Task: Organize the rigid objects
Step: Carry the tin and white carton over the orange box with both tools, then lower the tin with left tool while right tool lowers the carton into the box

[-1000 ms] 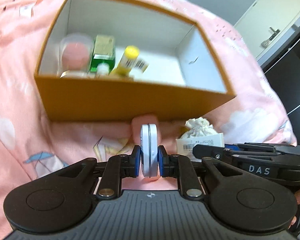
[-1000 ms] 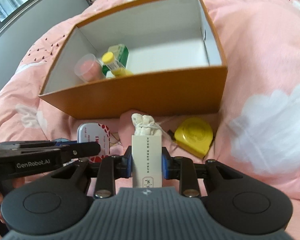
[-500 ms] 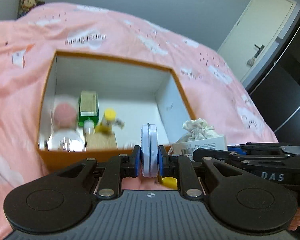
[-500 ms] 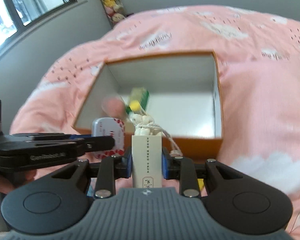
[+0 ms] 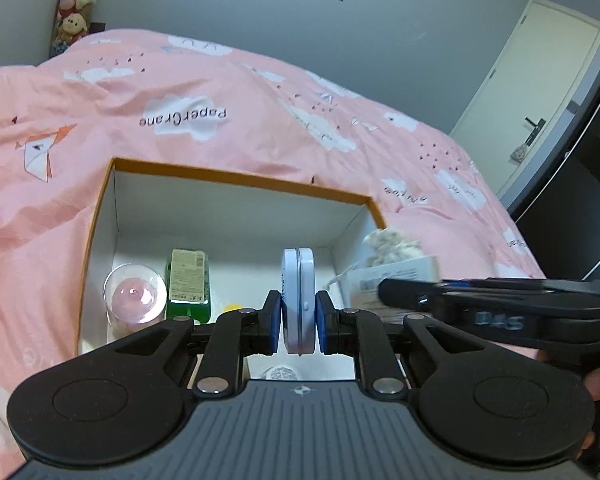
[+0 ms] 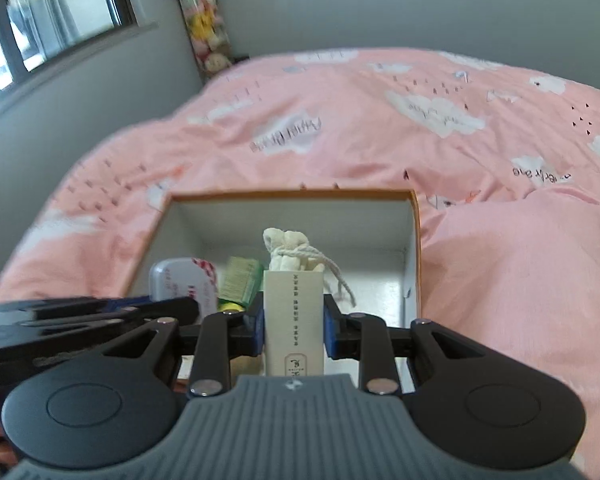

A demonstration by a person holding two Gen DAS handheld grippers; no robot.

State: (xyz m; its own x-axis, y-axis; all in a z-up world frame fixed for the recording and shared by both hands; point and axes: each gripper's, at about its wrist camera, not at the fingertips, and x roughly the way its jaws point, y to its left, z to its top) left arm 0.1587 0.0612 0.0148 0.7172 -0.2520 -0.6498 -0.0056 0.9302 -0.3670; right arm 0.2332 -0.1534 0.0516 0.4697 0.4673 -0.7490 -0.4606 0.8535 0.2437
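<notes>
On the pink bed (image 5: 260, 120), tongs (image 5: 298, 316) grip a tin (image 5: 298, 300) above the box (image 5: 236, 178)

The box (image 5: 236, 178) sits on the bedspread (image 5: 260, 112) — jar (image 5: 134, 298) left of carton (image 5: 188, 280) inside.

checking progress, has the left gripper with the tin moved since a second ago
Yes. The left gripper, shut on the white tin, has risen from in front of the orange box outer wall to above its open top, over the items inside.
</notes>
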